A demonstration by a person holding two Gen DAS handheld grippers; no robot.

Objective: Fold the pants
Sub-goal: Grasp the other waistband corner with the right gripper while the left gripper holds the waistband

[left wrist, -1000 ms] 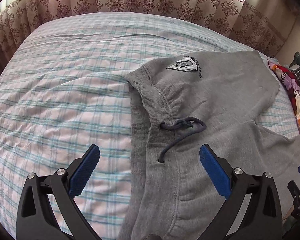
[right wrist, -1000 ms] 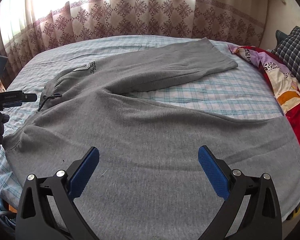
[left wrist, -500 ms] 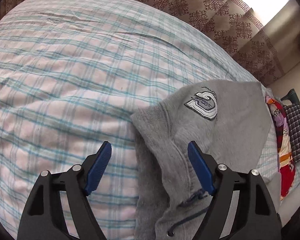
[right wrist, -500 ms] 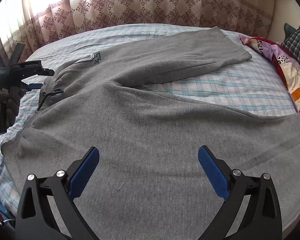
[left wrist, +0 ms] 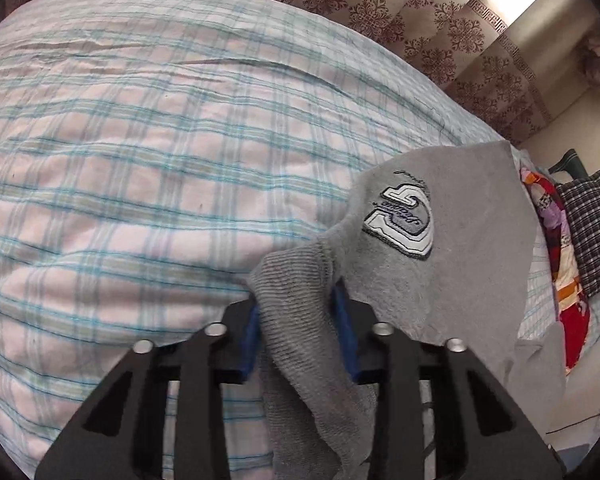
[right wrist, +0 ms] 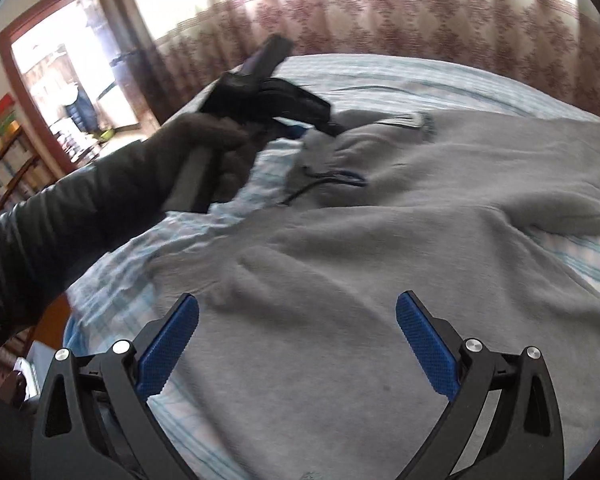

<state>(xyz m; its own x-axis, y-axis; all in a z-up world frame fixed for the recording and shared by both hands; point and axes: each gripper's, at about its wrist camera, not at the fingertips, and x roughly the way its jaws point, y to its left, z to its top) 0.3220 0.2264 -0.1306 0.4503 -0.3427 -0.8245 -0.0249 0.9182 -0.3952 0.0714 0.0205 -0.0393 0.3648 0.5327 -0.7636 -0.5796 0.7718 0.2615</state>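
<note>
Grey sweatpants (left wrist: 468,280) lie spread on the bed, a stitched logo patch (left wrist: 400,224) near the waist. My left gripper (left wrist: 296,320) has its jaws closing on the ribbed waistband corner (left wrist: 288,276), and both blue pads touch the bunched fabric. The right wrist view shows the same gripper (right wrist: 300,124) in a gloved hand (right wrist: 204,148) at the far corner of the waist, beside the dark drawstring (right wrist: 332,180). My right gripper (right wrist: 296,340) hovers open over the near part of the pants (right wrist: 360,280), with nothing between its fingers.
A plaid bedsheet (left wrist: 140,160) covers the bed, with patterned curtains (left wrist: 420,20) behind it. A colourful blanket (left wrist: 556,264) and a checked pillow (left wrist: 592,224) lie at the right edge. A doorway and shelves (right wrist: 60,80) stand past the bed's left side.
My left gripper came down over the waistband corner and its jaws narrowed onto the fabric. My right gripper swung left along the pants toward the waist, still open.
</note>
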